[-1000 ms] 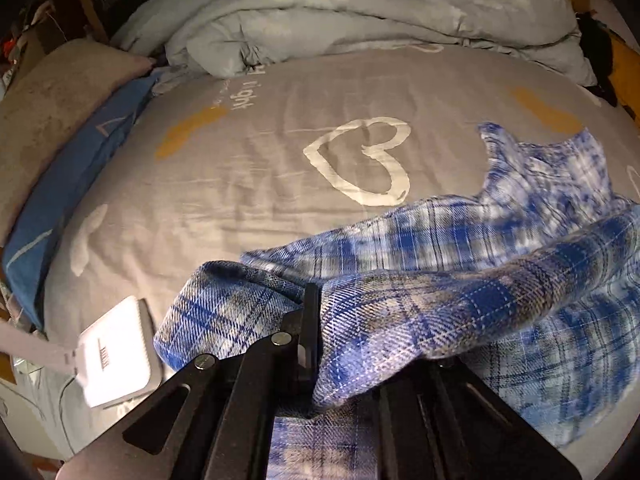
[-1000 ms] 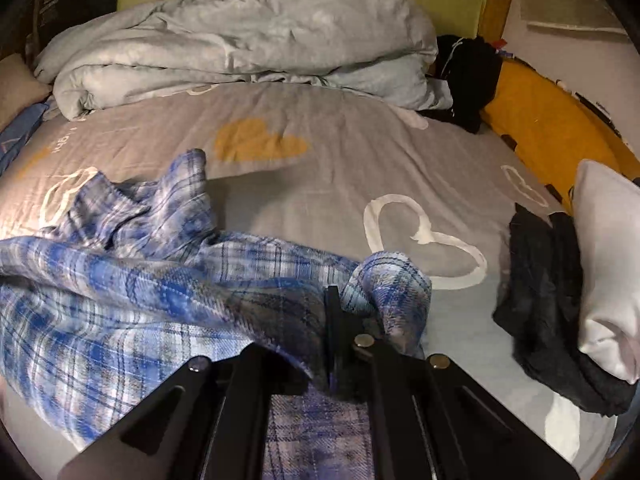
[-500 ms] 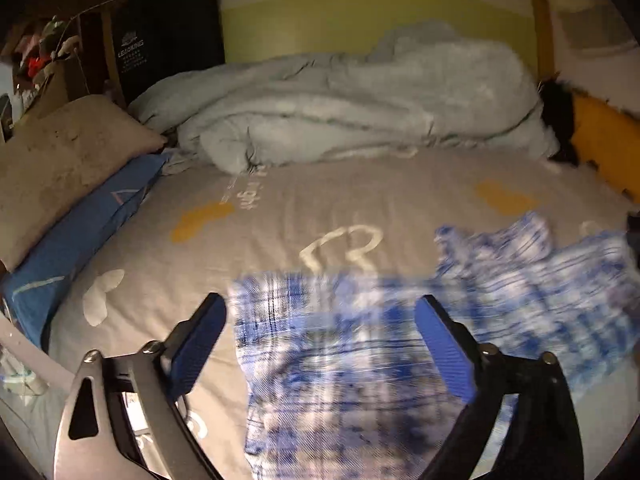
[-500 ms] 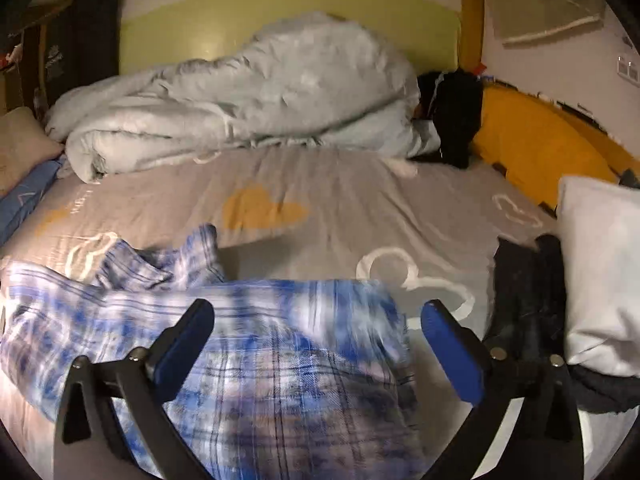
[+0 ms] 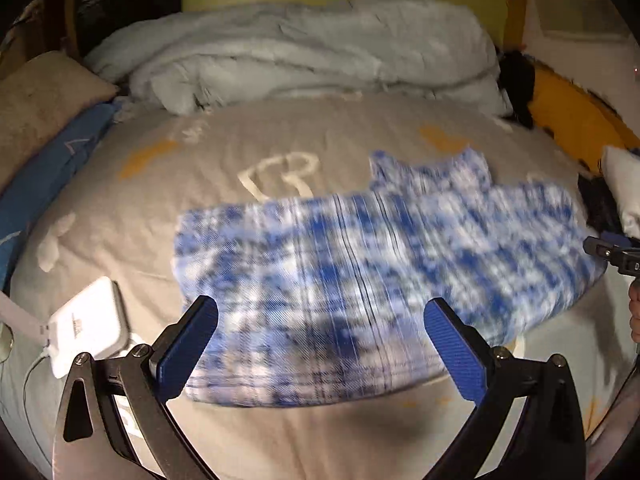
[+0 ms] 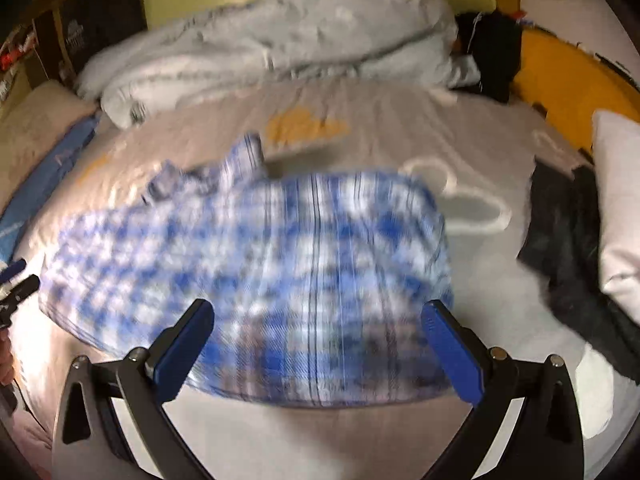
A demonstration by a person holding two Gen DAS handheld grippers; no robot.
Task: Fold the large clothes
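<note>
Blue-and-white plaid flannel shirt [image 5: 360,280] lies loose mid-bed, blurred | near edge just ahead of my left gripper [image 5: 320,344] and right gripper [image 6: 316,344], both jaws just sprung wide, holding nothing | grey heart-print bedsheet [image 5: 280,136] bare beyond | rumpled pale grey duvet [image 5: 304,56] at far edge | white power bank [image 5: 88,324] left

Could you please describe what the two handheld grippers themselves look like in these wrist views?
Both look alike. The left gripper and the right gripper each have two black angular arms with triangular cut-outs and round silver bolt heads at the joints. Each arm ends in a flat, elongated blue pad with a finely ribbed face. In the left view, the other gripper's body at the edge carries small white lettering, too cropped to read.
</note>
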